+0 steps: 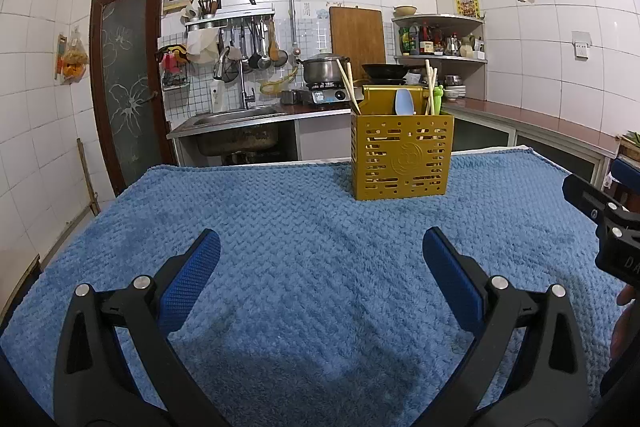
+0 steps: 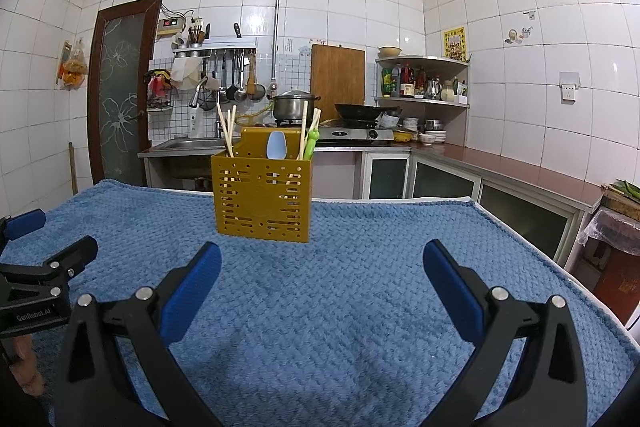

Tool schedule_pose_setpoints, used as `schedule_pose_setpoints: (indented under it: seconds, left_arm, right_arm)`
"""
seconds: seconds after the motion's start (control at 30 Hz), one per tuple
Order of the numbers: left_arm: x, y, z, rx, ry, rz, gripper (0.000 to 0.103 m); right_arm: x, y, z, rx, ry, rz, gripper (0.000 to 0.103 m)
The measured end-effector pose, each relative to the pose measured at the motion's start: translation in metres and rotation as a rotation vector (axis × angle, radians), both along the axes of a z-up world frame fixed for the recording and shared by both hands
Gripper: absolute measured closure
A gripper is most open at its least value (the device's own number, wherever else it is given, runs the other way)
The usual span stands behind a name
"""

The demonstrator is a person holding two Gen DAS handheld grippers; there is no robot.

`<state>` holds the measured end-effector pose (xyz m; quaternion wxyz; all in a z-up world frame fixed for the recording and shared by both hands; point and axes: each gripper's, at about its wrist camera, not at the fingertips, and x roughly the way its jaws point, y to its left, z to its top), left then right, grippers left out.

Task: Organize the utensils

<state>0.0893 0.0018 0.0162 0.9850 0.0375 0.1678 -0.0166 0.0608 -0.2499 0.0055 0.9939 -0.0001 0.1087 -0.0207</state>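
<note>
A mustard-yellow perforated utensil holder (image 1: 402,155) stands upright at the far side of a table covered with a blue towel (image 1: 312,267). It holds wooden chopsticks (image 1: 347,83), a light blue spoon (image 1: 405,102) and a green utensil (image 1: 438,98). It also shows in the right wrist view (image 2: 264,197), with the chopsticks (image 2: 227,131), spoon (image 2: 276,145) and green utensil (image 2: 311,143). My left gripper (image 1: 320,247) is open and empty, well short of the holder. My right gripper (image 2: 320,259) is open and empty, with the holder ahead and to its left.
The right gripper's body shows at the right edge of the left wrist view (image 1: 608,223); the left gripper's body shows at the left edge of the right wrist view (image 2: 36,279). Behind the table are a sink (image 1: 236,117), stove with pot (image 1: 322,69), wok (image 2: 362,111) and corner shelves (image 2: 424,83).
</note>
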Motion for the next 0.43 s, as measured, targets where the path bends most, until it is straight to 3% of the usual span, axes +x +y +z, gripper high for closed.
schedule_pose_setpoints:
  seconds: [0.43]
  left_arm:
    - [-0.0015, 0.0023, 0.0018, 0.008, -0.009, -0.002, 0.005]
  right_arm:
    - [-0.0001, -0.0008, 0.0010, -0.003, 0.001, -0.002, 0.004]
